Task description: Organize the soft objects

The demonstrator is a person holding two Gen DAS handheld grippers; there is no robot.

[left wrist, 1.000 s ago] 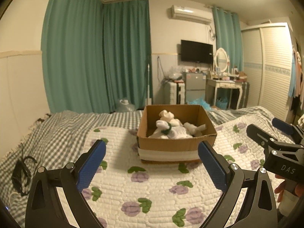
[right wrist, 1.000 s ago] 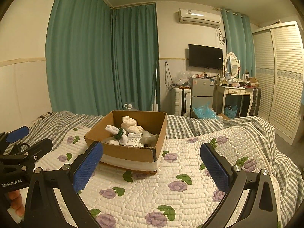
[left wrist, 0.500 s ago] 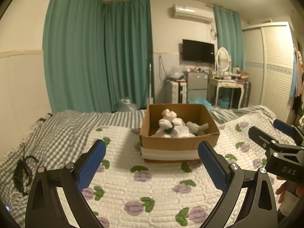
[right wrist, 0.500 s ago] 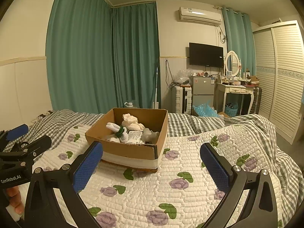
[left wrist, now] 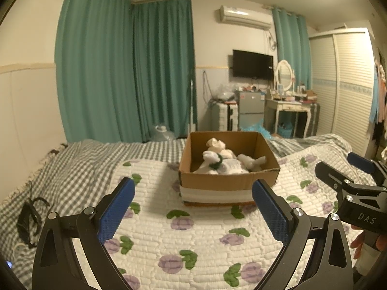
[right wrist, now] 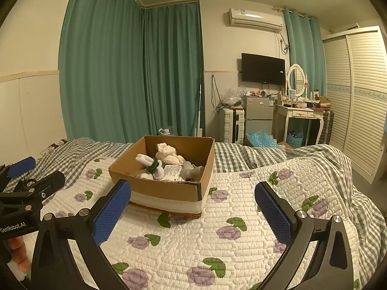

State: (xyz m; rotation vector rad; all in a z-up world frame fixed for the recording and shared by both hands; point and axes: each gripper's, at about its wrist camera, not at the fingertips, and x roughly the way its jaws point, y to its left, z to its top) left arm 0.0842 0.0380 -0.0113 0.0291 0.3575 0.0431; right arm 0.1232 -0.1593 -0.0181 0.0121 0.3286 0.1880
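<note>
Cardboard box point(left wrist: 228, 186) sits on the flowered quilt point(left wrist: 193, 241), at about 12 o'clock from both our grippers and well apart from them. Inside the box we see soft objects point(left wrist: 222, 162): a white rolled item w/ a dark green band point(right wrist: 152, 166), a cream crumpled piece point(right wrist: 167, 153) behind it, and a grey piece point(right wrist: 192, 171) toward the right wall (what lies under them we can't make out). A white tape strip wraps the box's lower edge.

Our left gripper point(left wrist: 193, 207) has its jaws spread wide, blue pads point(left wrist: 116, 211) facing each other, nothing btwn them, above bare quilt. Our right gripper point(right wrist: 192, 207) is likewise spread wide and empty, w/ the box's near corner showing btwn its pads.

In the left view the right gripper shows at 3 o'clock, w/ fingers of a hand point(left wrist: 358, 241) below it. In the right view the left gripper shows at 9 o'clock, a hand point(right wrist: 17, 253) under it too.

Grey checked blanket point(left wrist: 72, 169) lies under the quilt, toward 9 and 1 o'clock. Black cable tangle point(left wrist: 30, 220) rests on it at 8 o'clock in the left view. Teal curtains point(right wrist: 130, 72) hang behind the bed.
</note>
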